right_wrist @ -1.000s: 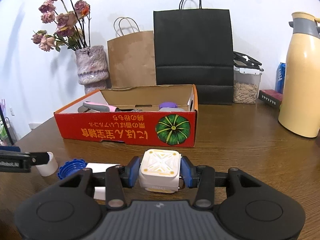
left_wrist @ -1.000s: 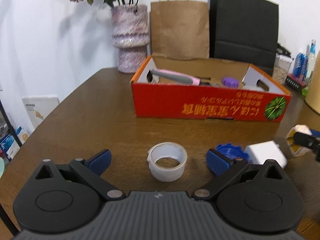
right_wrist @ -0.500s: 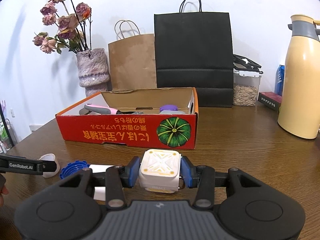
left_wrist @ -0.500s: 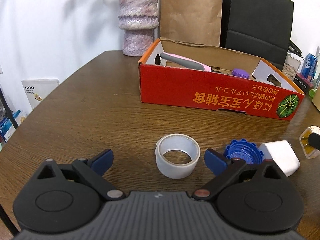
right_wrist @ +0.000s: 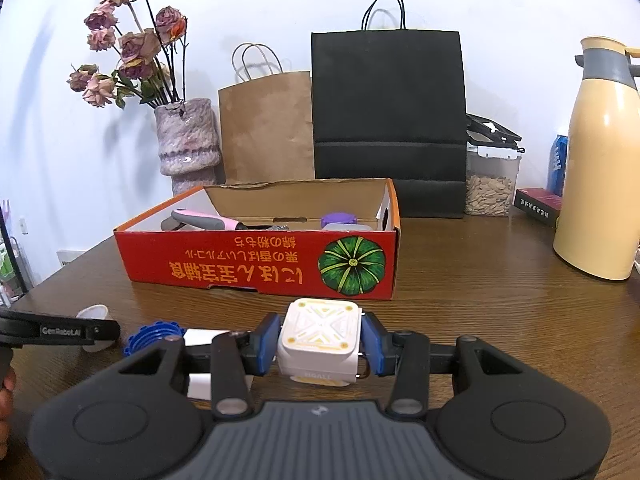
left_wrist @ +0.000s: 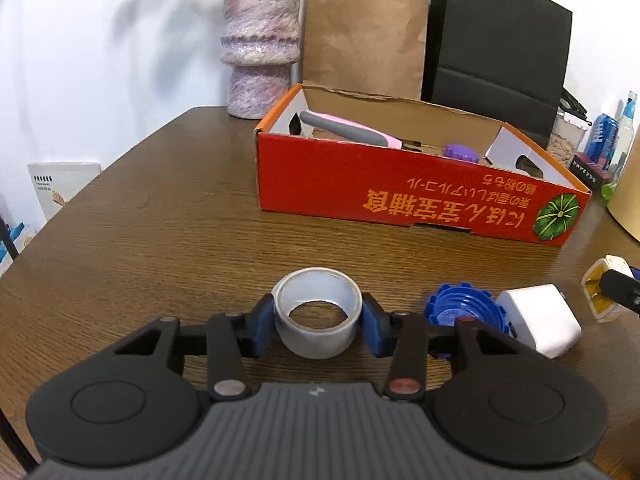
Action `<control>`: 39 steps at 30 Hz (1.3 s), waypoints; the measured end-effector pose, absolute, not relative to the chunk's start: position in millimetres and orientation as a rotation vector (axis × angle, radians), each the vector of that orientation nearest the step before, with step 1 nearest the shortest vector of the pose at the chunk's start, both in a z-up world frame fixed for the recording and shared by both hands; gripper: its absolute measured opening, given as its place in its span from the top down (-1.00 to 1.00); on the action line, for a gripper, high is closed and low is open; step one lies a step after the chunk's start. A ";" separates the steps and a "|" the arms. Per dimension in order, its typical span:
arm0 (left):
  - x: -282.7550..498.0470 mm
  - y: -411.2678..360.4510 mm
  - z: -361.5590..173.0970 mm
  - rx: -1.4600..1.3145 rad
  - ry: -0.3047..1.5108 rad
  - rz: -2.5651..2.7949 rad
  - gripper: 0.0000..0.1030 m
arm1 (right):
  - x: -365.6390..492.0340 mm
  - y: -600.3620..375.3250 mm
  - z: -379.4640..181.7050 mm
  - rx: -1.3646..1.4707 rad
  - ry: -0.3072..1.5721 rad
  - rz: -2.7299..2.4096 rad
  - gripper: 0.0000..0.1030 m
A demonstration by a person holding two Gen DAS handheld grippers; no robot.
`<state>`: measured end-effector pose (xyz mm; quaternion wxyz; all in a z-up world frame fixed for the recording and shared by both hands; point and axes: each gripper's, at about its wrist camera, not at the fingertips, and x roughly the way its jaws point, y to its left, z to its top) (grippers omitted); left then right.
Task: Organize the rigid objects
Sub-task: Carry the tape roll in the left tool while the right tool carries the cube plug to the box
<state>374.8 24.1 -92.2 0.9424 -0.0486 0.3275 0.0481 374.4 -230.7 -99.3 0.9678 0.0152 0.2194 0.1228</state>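
Left claw (left_wrist: 318, 322) newly closed around tape roll (left_wrist: 317, 312), hole upward

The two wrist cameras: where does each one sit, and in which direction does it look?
Left wrist: sits behind the left gripper, looking forward and down across the table; its jaws have just been closing and now touch the tape roll.
Right wrist: sits behind the right gripper, looking forward; its pads clamp the white cube. The left gripper's finger and part of a hand show at the left edge.
Shared: red box, blue cap, vase, both paper bags.
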 end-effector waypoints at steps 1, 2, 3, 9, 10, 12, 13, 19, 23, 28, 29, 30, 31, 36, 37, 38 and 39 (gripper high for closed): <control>374.2 23.0 -91.5 -0.092 0.664 0.100 0.13 | 373.6 -230.2 -99.2 0.032 0.442 0.246 0.16; 373.9 22.3 -91.1 -0.088 0.661 0.101 0.13 | 373.0 -230.0 -99.0 0.033 0.441 0.245 0.16; 373.7 21.7 -90.4 -0.085 0.658 0.101 0.13 | 372.4 -229.6 -98.9 0.034 0.440 0.243 0.16; 369.8 16.4 -86.0 -0.059 0.634 0.102 0.13 | 367.7 -224.9 -97.6 0.041 0.430 0.241 0.16; 369.1 15.9 -85.0 -0.062 0.628 0.097 0.13 | 366.7 -223.9 -97.2 0.044 0.427 0.242 0.16; 367.0 14.4 -82.6 -0.059 0.615 0.095 0.13 | 364.6 -222.4 -96.4 0.050 0.423 0.245 0.16; 365.7 13.6 -81.3 -0.057 0.608 0.093 0.13 | 363.5 -221.5 -95.9 0.054 0.420 0.246 0.16; 358.4 5.9 -69.7 -0.042 0.547 0.092 0.13 | 358.8 -214.3 -90.9 0.073 0.393 0.250 0.16; 356.1 -0.2 -60.5 -0.042 0.507 0.091 0.13 | 359.3 -207.1 -87.3 0.081 0.373 0.265 0.16; 358.0 -6.2 -49.2 -0.058 0.462 0.097 0.13 | 365.1 -200.7 -83.2 0.101 0.346 0.265 0.16; 359.3 -6.9 -47.3 -0.060 0.457 0.098 0.13 | 367.0 -199.9 -82.7 0.104 0.343 0.260 0.16; 361.0 -7.6 -45.6 -0.062 0.452 0.099 0.13 | 368.9 -199.2 -82.3 0.107 0.337 0.257 0.16; 363.0 -8.7 -43.6 -0.061 0.444 0.102 0.13 | 370.2 -198.6 -81.7 0.109 0.331 0.255 0.16; 372.2 -11.3 -35.8 -0.066 0.416 0.119 0.13 | 377.1 -197.1 -77.5 0.121 0.284 0.242 0.16; 374.7 -11.6 -34.1 -0.068 0.412 0.122 0.13 | 378.8 -196.3 -76.7 0.122 0.278 0.240 0.16; 376.5 -11.3 -32.9 -0.069 0.409 0.123 0.13 | 380.9 -195.4 -76.1 0.122 0.273 0.240 0.16; 379.1 -11.2 -31.5 -0.071 0.407 0.124 0.12 | 383.0 -194.7 -75.9 0.122 0.269 0.240 0.16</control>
